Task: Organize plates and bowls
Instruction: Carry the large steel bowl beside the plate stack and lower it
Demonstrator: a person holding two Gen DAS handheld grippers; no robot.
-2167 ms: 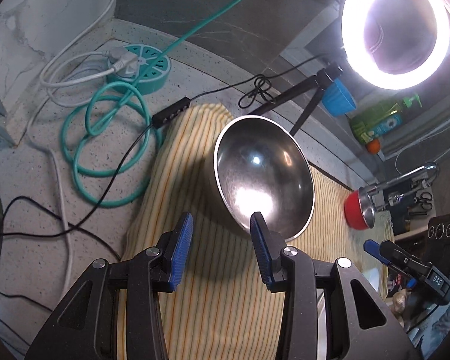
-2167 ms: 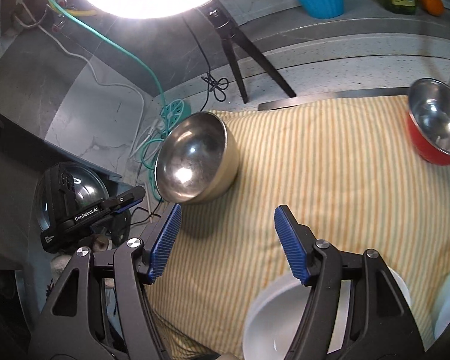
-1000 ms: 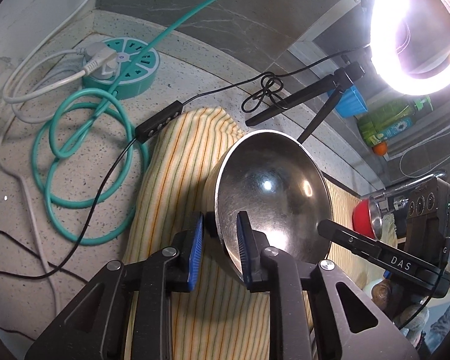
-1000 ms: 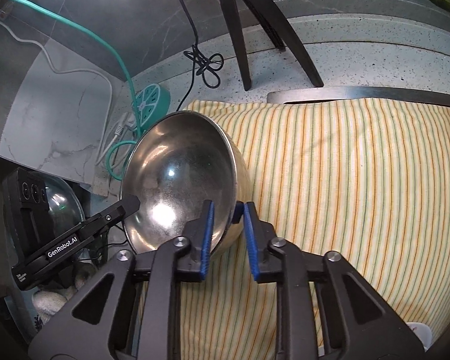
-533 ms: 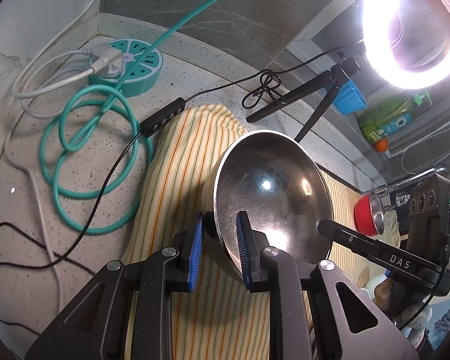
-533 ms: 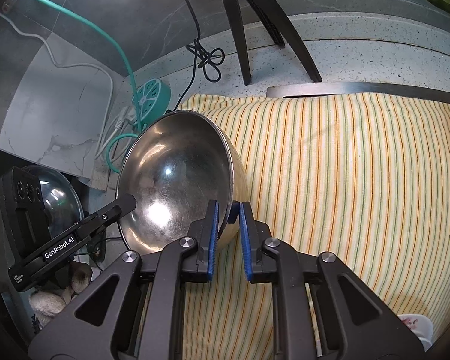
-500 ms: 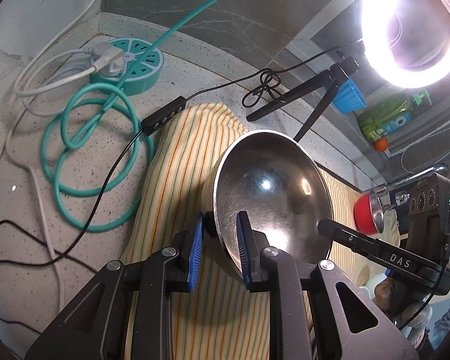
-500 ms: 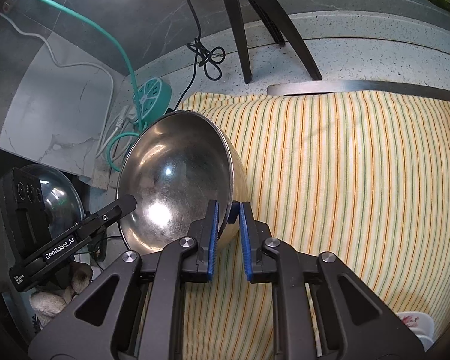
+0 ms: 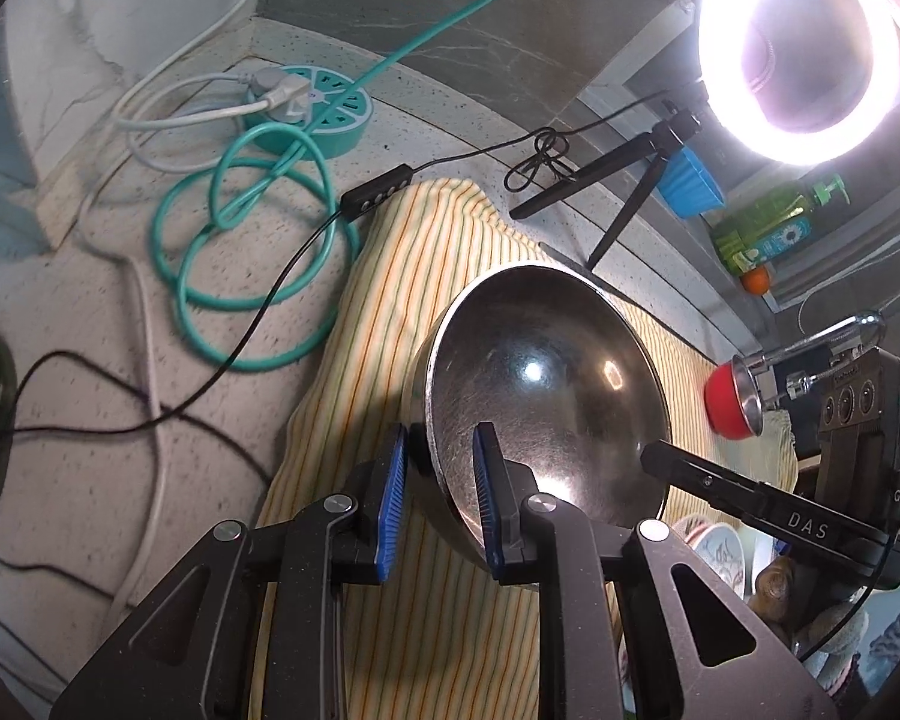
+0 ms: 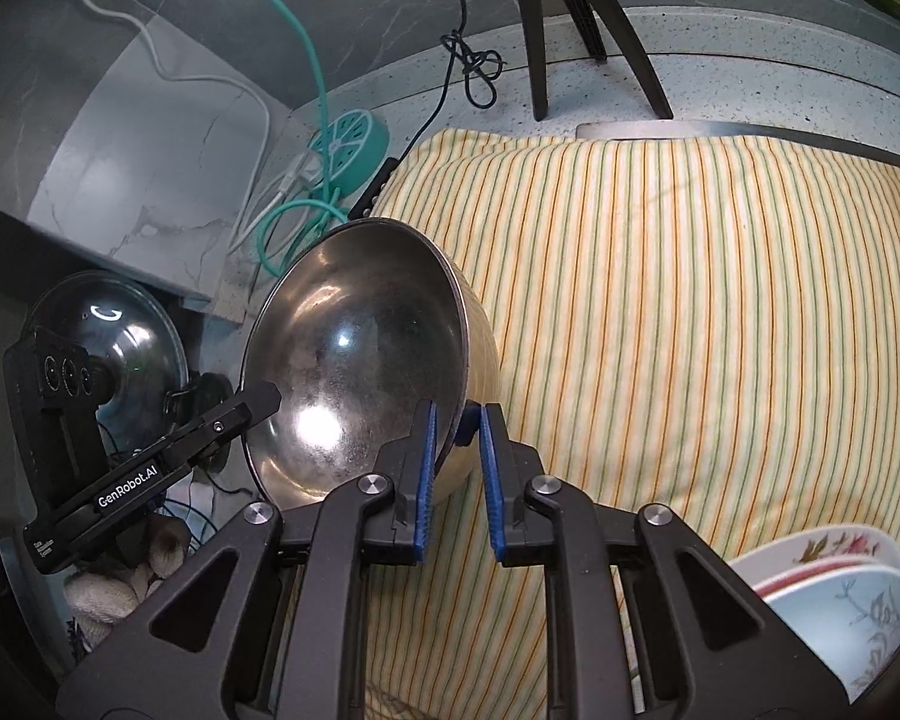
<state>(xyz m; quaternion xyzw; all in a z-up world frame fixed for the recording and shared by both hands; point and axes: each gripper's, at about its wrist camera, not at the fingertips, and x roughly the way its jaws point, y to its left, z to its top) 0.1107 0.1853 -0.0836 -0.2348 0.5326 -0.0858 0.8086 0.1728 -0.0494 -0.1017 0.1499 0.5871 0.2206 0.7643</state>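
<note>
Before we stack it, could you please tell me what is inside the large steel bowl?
The steel bowl looks empty: only bare metal and light reflections. One finger of each claw, left and right, covers a small patch near the rim.

**Steel bowl held at both rims above striped cloth**

A large steel bowl [image 9: 546, 384], shiny inside and empty, tilts over the yellow striped cloth [image 10: 690, 312], its rim pinched on opposite sides. A red bowl [image 9: 727, 405] sits farther along; floral plates [image 10: 834, 588] stack at the cloth's near edge.

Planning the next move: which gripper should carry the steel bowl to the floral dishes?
Right: the right gripper clamps the steel bowl rim nearest the floral dishes; the left gripper holds the far side.
</note>
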